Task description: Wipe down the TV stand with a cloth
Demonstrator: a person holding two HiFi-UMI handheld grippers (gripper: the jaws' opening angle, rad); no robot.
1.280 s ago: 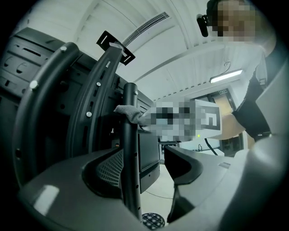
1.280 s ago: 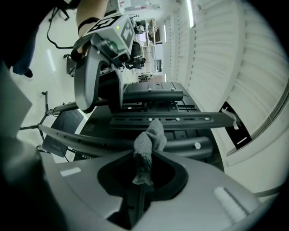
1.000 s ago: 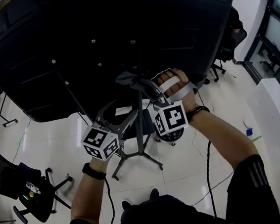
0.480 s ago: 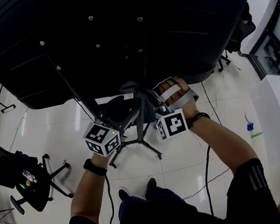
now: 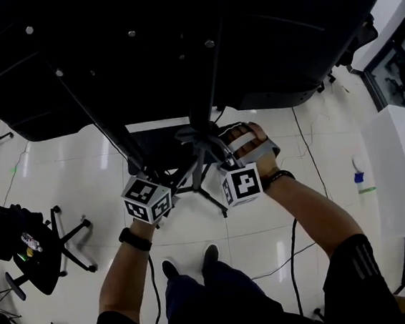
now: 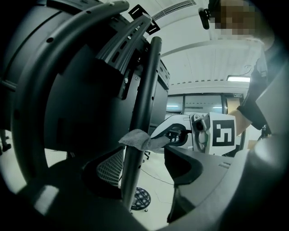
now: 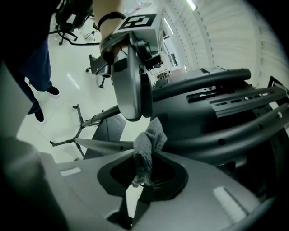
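My right gripper [image 5: 211, 146] has its jaws clenched on the grey cloth [image 7: 145, 151]. A narrow fold is pinched deep between them, and the loose bunch sticks out ahead and presses against the dark upright pole [image 6: 146, 90] of the TV stand, just under the big black back of the television [image 5: 176, 45]. My left gripper [image 5: 172, 177] sits just beside it, a little lower. Its jaws are released and spread, with the same pole standing between them, and I can see pale floor [image 5: 295, 155] through the gap on one side, so it is bracketing the pole, not gripping it. I judge the wipe to be mid-stroke on this upright, with much of the frame not yet covered. The weak point is my hold on the cloth. Only a thin part is trapped, so dragging it hard along the pole could pull it free and drop it to the floor. The cloth also touches only one side of the tube, so the far side may get missed unless I wrap it round. If I push sideways too firmly, the stand could rock or shift on its splayed legs [image 5: 213, 196] with the heavy screen above. My open left jaws are close enough to knock or scrape the pole if either hand drifts. Cables hang near the legs and could snag.
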